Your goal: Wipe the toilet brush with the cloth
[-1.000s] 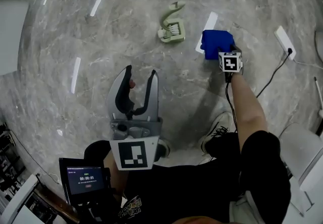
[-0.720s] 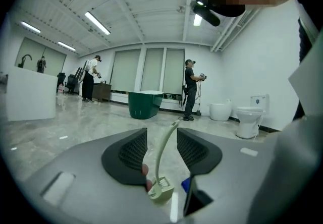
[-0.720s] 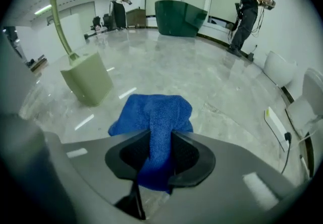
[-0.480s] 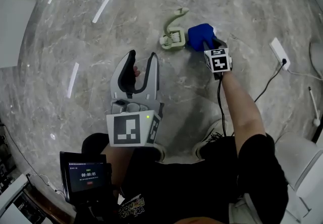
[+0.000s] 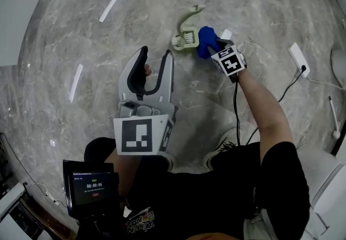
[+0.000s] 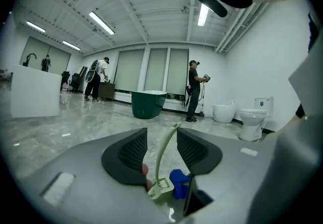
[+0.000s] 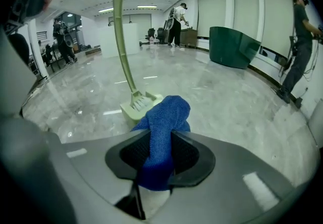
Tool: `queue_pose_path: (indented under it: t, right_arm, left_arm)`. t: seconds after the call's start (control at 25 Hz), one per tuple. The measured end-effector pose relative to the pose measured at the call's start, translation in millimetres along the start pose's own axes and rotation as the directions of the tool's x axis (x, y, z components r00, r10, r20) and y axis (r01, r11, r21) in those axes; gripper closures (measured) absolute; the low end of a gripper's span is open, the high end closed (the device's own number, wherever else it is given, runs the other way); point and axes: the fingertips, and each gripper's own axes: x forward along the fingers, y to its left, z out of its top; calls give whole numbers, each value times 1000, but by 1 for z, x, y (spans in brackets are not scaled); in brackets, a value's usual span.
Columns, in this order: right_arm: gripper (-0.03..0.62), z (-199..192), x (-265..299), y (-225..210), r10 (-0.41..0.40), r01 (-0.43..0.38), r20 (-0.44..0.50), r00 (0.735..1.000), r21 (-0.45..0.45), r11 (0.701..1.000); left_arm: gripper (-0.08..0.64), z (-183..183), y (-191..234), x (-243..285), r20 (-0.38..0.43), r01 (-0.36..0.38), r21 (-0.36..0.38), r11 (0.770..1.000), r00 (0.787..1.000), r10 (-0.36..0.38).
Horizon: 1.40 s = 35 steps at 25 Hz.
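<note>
A pale green plastic toilet brush with a hooked handle (image 5: 184,42) is seen lying on the grey marble floor (image 5: 97,50). A blue microfibre cloth (image 5: 206,39) is held just beside the brush head, at its right in the head view, and is pinched in the right tongs (image 7: 160,142), whose jaws have just been closing on it. The left tongs (image 5: 157,55) are spread with nothing pinched, nearer the person than the brush and apart from it

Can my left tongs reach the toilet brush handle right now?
Probably yes: the left tongs are open, and only floor lies between them and the toilet brush; the cloth sits right of it.
</note>
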Motion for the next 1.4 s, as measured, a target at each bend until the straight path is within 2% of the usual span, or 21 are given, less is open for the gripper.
queue_pose_path:
  t: [0.08,0.16,0.32,0.48,0.6,0.68,0.76,0.84,0.96,1.04,1.2,1.4]
  right_arm:
    - [474,19,-14,0,43,-43,46,998,-10,999]
    - [475,42,-32,-4,74,-77,118,990,24,997]
    - [474,81,-71,-22,69,-93,255,964,80,992]
    - [474,85,-92,-19,103,-150,327,939,123,981]
    - [474,49,-74,-32,53,-108,250,967,213,971]
    - [474,9,-55,-48,-1,-49,154,988,324,945]
    - [474,-29,-42,-50,-13,-12,66,998,369,929]
    - [474,-62,-33,-30,34,-29,-10,999,323,946]
    - [474,-91,-23,17,130,-104,-101,986,226,969]
    - [474,-87,-13,47,174,-149,-110,979,205,967]
    - [474,-49,15,93,238,-218,-72,969,217,952]
    - [474,4,33,128,309,-306,28,951,250,919]
  left_arm:
    - [374,2,3,1,2,-5,-23,1000,1000,5]
    - [374,2,4,1,1,-7,-27,1000,1000,7]
    - [374,5,2,-1,12,-4,-21,1000,1000,4]
    - [374,5,5,-4,19,-11,-7,1000,1000,11]
    - [374,4,9,-2,13,-19,-18,1000,1000,20]
    - [374,4,11,-2,11,-26,-21,999,1000,27]
    - [374,3,12,-3,11,-30,-19,999,999,31]
    - [374,3,11,-3,13,-30,-12,999,999,30]
    - [374,3,10,-4,21,-27,10,1000,999,27]
    - [374,4,10,-3,23,-24,16,1000,999,24]
    - [374,5,8,-2,18,-20,6,1000,1000,20]
    - [374,0,11,-4,7,-26,18,1000,1000,26]
